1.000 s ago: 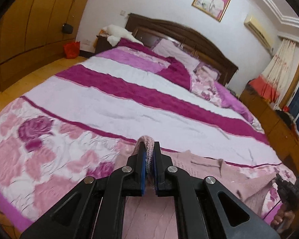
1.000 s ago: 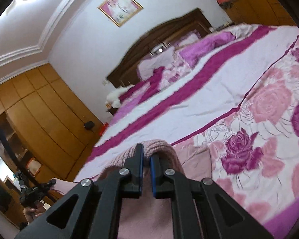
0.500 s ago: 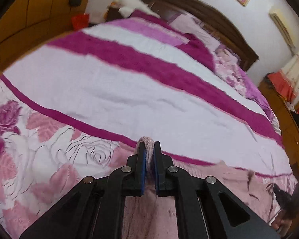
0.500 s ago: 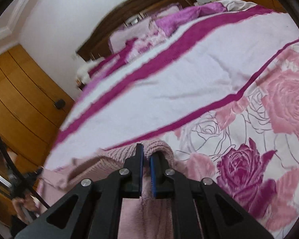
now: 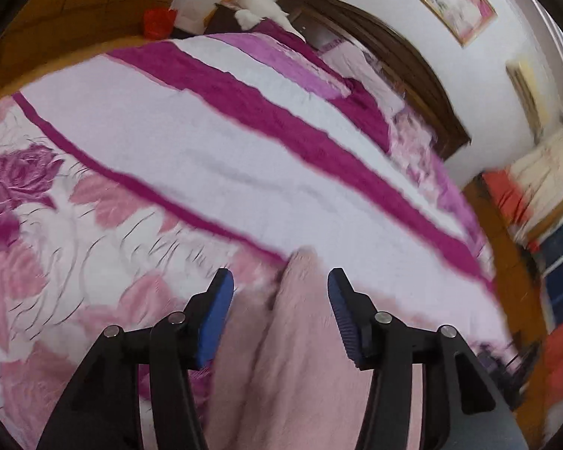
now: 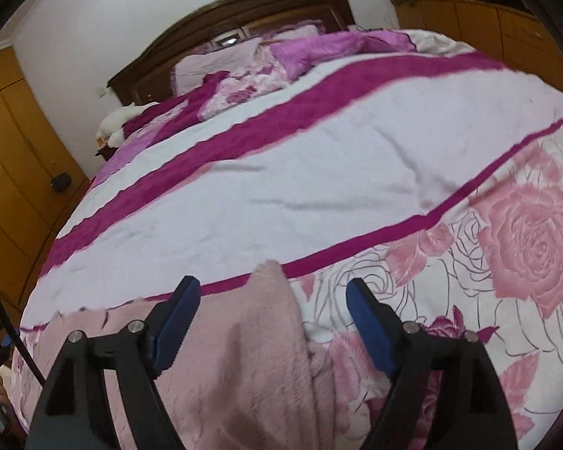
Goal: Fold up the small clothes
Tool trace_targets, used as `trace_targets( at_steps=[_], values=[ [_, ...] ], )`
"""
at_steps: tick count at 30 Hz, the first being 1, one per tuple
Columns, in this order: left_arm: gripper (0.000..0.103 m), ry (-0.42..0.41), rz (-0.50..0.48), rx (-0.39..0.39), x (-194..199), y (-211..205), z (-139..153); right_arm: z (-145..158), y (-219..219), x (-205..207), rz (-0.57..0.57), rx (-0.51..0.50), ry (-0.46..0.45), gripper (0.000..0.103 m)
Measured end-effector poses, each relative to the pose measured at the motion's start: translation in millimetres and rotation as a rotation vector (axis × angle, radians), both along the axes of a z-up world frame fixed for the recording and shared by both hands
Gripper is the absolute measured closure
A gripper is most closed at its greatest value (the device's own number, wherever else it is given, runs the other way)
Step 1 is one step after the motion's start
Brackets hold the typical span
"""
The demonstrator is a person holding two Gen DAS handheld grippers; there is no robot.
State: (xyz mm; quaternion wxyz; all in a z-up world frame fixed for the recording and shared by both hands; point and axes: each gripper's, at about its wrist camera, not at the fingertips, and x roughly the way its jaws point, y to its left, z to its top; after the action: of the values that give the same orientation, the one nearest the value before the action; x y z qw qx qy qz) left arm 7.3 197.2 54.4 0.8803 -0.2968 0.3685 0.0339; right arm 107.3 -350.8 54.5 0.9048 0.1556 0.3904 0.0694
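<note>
A pale pink knitted garment (image 5: 300, 337) lies flat on the bed, near its foot. In the left wrist view my left gripper (image 5: 280, 281) is open, its blue pads on either side of one corner of the garment, holding nothing. In the right wrist view the same garment (image 6: 244, 356) lies under my right gripper (image 6: 272, 292), which is open too, its jaws spread on either side of the other far corner. The near part of the garment is hidden behind the gripper bodies.
The bedspread (image 6: 319, 172) has white and magenta stripes and pink roses. Pillows (image 6: 244, 63) and a dark headboard (image 6: 244, 11) stand at the far end. Wooden wardrobes (image 6: 15, 150) line the left side, a wooden cabinet (image 6: 488, 18) the right.
Both grippers were shut on the garment's corners and have opened. The corners have dropped flat onto the bed. Both cameras have tilted lower toward the bedspread.
</note>
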Motion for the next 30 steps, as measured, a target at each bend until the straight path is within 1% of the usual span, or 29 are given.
trace_targets(
  at_steps=[2, 3, 4, 5, 8, 9, 11, 13, 14, 15, 16, 17, 18, 19, 20, 21, 24, 25, 26, 27, 28, 29, 30],
  values=[
    [0.074, 0.047, -0.054, 0.123, -0.2, -16.6, -8.2, -3.0, 6.7, 2.8, 0.014, 0.001, 0.041, 0.020],
    [0.076, 0.067, -0.094, 0.160, 2.2, -24.2, -11.4, -5.0, 9.6, 3.5, 0.017, -0.005, 0.066, 0.020],
    [0.076, 0.084, -0.146, 0.171, 3.2, -30.8, -15.6, -5.7, 11.2, 1.9, 0.022, -0.011, 0.083, 0.020],
    [0.077, 0.111, -0.191, 0.162, 4.1, -36.3, -20.8, -8.4, 12.9, 2.1, 0.019, -0.026, 0.105, 0.020],
    [0.082, 0.161, -0.203, 0.131, 2.1, -40.0, -27.4, -17.3, 8.8, -4.6, -0.038, -0.082, 0.157, 0.020],
    [0.083, 0.158, -0.198, 0.124, -0.8, -39.2, -25.7, -17.4, 4.8, -9.9, -0.058, -0.091, 0.165, 0.020],
    [0.083, 0.134, -0.186, 0.111, -10.2, -37.1, -19.8, -12.5, 0.0, -20.4, -0.067, -0.091, 0.153, 0.020],
    [0.082, 0.102, -0.172, 0.088, -19.1, -31.6, -13.8, -6.5, -1.1, -32.2, -0.035, -0.087, 0.127, 0.020],
    [0.079, 0.090, -0.175, 0.064, -20.4, -27.4, -11.9, -5.7, -0.5, -35.5, -0.002, -0.096, 0.127, 0.020],
    [0.072, 0.091, -0.182, 0.046, -24.3, -24.9, -11.1, -5.6, 0.5, -40.5, 0.028, -0.127, 0.146, 0.020],
    [0.068, 0.099, -0.188, 0.033, -27.5, -23.0, -11.4, -6.5, 0.0, -44.3, 0.036, -0.144, 0.161, 0.020],
    [0.064, 0.098, -0.192, 0.006, -35.4, -19.9, -12.1, -7.7, -2.8, -49.7, 0.042, -0.133, 0.181, 0.020],
    [0.061, 0.092, -0.192, -0.018, -42.6, -17.2, -13.4, -10.3, -7.6, -54.4, 0.042, -0.088, 0.204, 0.020],
    [0.058, 0.089, -0.194, -0.058, -52.7, -14.5, -17.3, -14.1, -15.9, -62.3, 0.033, 0.007, 0.234, 0.020],
    [0.053, 0.092, -0.195, -0.092, -59.3, -12.1, -21.9, -17.6, -21.2, -68.3, 0.021, 0.076, 0.251, 0.020],
    [0.051, 0.098, -0.194, -0.131, -65.4, -11.4, -29.0, -23.9, -27.7, -78.6, -0.001, 0.161, 0.271, 0.019],
    [0.051, 0.131, -0.150, -0.211, -76.8, -11.4, -56.0, -42.3, -31.2, -102.8, -0.022, 0.286, 0.295, 0.018],
    [0.053, 0.120, -0.121, -0.249, -83.6, -10.5, -63.8, -46.5, -29.9, -109.4, -0.020, 0.322, 0.291, 0.018],
    [0.076, 0.104, -0.094, -0.259, -89.0, -10.1, -64.3, -51.1, -27.5, -116.8, -0.013, 0.369, 0.287, 0.018],
    [0.103, 0.098, -0.086, -0.287, -91.8, -9.6, -65.4, -60.0, -22.3, -126.5, 0.010, 0.474, 0.297, 0.021],
    [0.103, 0.092, -0.079, -0.342, -93.8, -8.3, -67.6, -65.2, -17.0, -131.0, 0.029, 0.530, 0.300, 0.028],
    [0.103, 0.076, -0.066, -0.358, -96.6, -7.1, -67.8, -68.4, -11.9, -134.5, 0.037, 0.541, 0.296, 0.049],
    [0.103, 0.065, -0.058, -0.371, -99.5, -6.0, -67.4, -73.2, -7.0, -136.2, 0.040, 0.537, 0.287, 0.074]
  ],
)
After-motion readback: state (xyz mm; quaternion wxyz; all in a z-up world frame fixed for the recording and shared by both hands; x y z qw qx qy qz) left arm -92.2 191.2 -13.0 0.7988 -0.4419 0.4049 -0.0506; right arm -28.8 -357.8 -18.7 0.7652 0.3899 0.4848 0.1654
